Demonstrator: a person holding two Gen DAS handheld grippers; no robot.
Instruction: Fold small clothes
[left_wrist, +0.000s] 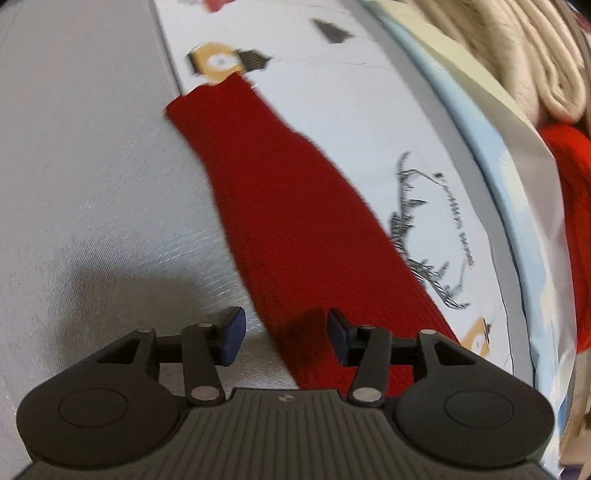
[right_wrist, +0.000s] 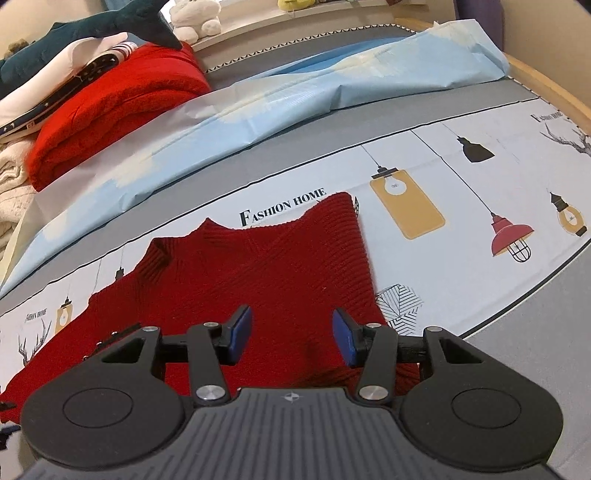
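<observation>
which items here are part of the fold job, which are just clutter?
In play:
- dark red knit sweater, spread flat on the printed sheet
- left gripper, open, above the sweater's sleeve
- right gripper, open, above the sweater's body

Lying about:
- folded bright red knit
- cream knit
- blue sheet
- plush toys

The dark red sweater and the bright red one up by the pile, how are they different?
The dark red sweater lies spread flat on the printed sheet; the bright red sweater is folded thick in the clothes pile. The dark red sweater sits just ahead of the right gripper; the bright red sweater lies farther back. Both are red knits.
</observation>
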